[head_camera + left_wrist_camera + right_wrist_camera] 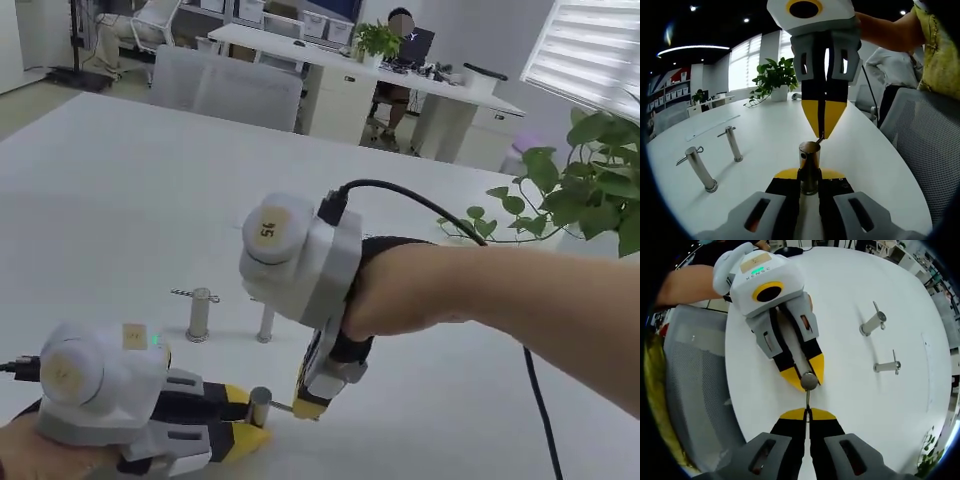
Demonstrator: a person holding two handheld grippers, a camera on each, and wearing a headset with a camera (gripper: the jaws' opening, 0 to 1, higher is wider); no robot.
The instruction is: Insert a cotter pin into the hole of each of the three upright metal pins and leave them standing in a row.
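My left gripper [250, 420] [810, 175] is shut on an upright metal pin [260, 404] [809, 165] [809, 381] that stands on the white table [120, 200]. My right gripper [308, 408] [807, 414] is shut on a thin cotter pin [807, 399] [820, 139] [284, 407]. The cotter pin's tip meets the held pin just below its top. Two other metal pins [200, 315] [266, 325] stand beyond, each with a cotter pin through its top [701, 167] [732, 143] [871, 324] [886, 367].
A leafy plant [585, 185] sits at the table's right edge. The right gripper's black cable [440, 215] trails over the table. A grey mesh chair [925, 135] stands beside the table. Desks and a seated person [400, 60] are far behind.
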